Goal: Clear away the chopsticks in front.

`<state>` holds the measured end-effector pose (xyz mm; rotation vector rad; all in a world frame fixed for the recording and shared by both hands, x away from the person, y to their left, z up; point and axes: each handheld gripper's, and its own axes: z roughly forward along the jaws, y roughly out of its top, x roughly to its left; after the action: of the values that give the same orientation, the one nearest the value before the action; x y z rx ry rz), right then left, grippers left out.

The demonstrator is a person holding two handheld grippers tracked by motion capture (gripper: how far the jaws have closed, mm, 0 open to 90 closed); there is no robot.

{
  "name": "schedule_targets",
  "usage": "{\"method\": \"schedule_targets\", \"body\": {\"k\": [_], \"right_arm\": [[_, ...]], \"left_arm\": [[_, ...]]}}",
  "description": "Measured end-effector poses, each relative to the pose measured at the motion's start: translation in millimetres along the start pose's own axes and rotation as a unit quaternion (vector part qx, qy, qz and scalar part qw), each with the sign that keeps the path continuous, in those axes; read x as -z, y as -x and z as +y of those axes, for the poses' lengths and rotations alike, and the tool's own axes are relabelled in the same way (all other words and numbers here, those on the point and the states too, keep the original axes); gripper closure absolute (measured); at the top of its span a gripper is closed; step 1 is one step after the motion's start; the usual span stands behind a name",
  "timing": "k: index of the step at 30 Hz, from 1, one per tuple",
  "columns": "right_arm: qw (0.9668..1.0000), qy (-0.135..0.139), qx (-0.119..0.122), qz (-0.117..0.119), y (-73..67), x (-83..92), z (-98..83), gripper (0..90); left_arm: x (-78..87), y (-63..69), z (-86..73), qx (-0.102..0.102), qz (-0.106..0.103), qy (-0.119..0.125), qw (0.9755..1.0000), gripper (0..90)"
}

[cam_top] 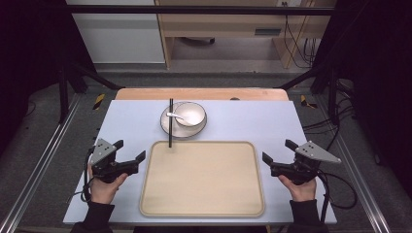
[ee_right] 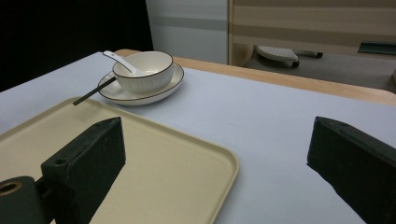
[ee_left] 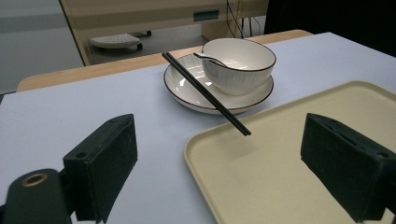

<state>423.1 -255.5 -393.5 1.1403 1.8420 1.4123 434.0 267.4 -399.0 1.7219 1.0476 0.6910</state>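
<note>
Both claws, left claw and right claw, gape empty beside tray; approach chopsticks on plate squarely, gently.

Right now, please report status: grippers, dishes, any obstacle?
Left gripper and right gripper: jaws open, empty. White ceramic bowl on white plate; black chopsticks overhang beige tray. Nothing blocking.

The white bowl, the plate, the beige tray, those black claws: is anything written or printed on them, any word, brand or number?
No readable text anywhere.
White ceramic bowl and dark-rimmed white plate: plain.
Beige plastic tray: blank.
Left gripper and right gripper: no marking legible.
</note>
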Motion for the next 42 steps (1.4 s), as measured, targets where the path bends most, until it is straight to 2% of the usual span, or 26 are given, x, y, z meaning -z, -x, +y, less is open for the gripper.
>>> {"method": "schedule_targets", "body": {"k": [7, 12, 15, 18, 21, 24, 25, 33, 42], "right_arm": [[1.0, -0.001, -0.002, -0.002, -1.9, -0.8, 0.7, 4.3], [1.0, -0.006, 0.005, -0.003, -5.8, -2.1, 1.5, 4.8], [1.0, -0.007, 0.005, -0.002, -7.4, -3.1, 2.5, 4.8], [1.0, -0.004, 0.007, 0.0, -8.5, -2.4, 3.7, 4.8], [1.0, -0.002, 0.007, 0.001, -8.3, -1.4, 4.4, 4.8], [1.0, 0.001, 0.006, -0.001, -7.8, -0.6, 4.6, 4.8], [1.0, 0.001, 0.002, 0.0, -7.4, 0.0, 4.7, 4.8], [1.0, 0.0, 0.003, -0.001, -6.9, -0.6, 4.3, 5.0], [1.0, -0.007, 0.006, -0.004, -7.2, -4.2, 2.7, 5.0]], "left_arm": [[-11.8, 4.7, 7.8, 0.0, -0.001, -0.002, 1.0, 10.5], [-17.3, 9.6, 20.3, -0.014, -0.001, 0.008, 0.9999, 10.7], [-19.0, 10.1, 25.1, -0.009, -0.002, 0.014, 0.9999, 10.9], [-27.5, 11.9, 32.1, -0.008, -0.003, 0.013, 0.9999, 10.9], [-32.5, 12.9, 33.6, -0.009, -0.004, 0.013, 0.9999, 11.0], [-41.7, 12.3, 34.1, -0.002, -0.005, 0.012, 0.9999, 11.1], [-47.0, 11.6, 33.5, 0.005, -0.005, 0.011, 0.9999, 11.2], [-67.4, 11.1, 29.3, 0.001, -0.004, -0.006, 1.0, 11.6], [-100.0, 6.7, 22.9, -0.018, 0.008, -0.047, 0.9987, 14.4]]}}
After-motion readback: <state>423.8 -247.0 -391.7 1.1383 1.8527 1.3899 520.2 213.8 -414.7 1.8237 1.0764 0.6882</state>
